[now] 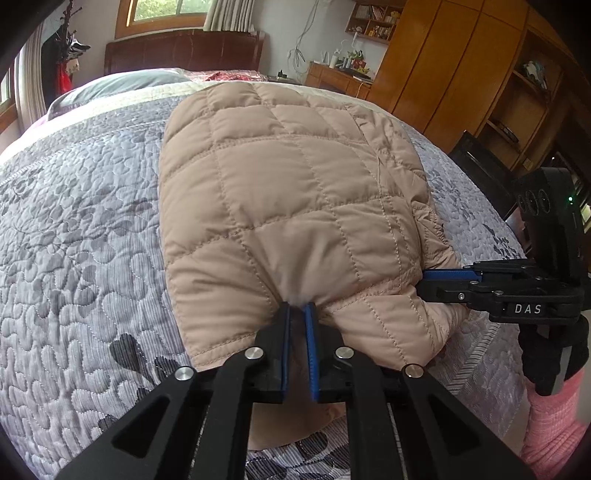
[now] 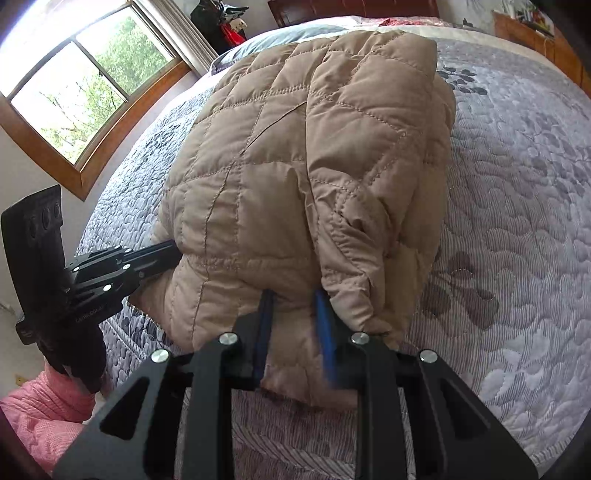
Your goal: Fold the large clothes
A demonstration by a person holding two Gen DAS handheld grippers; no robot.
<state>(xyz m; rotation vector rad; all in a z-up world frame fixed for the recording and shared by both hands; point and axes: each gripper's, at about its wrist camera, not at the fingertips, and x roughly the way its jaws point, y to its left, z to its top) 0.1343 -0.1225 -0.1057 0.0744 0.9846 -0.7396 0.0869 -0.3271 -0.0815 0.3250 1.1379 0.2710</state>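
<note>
Beige quilted jacket (image 1: pixel 288 206), pinched at lower centre by left gripper (image 1: pixel 298 314) and right gripper (image 2: pixel 293 299), could slip free because puffy fabric compresses.

- The jacket (image 1: pixel 280 192) near edge runs under the left gripper (image 1: pixel 298 308), so its hem there is hidden.
- Right gripper (image 2: pixel 293 295) fingertips are buried in jacket folds; the right pad looks blurred.
- The bed (image 1: pixel 74 229) is cut off by both pictures' edges.
- Items on the shelf (image 1: pixel 373 22) are too small to tell.
- The person's pink sleeve (image 2: pixel 44 410) is cut off at the corner.
</note>
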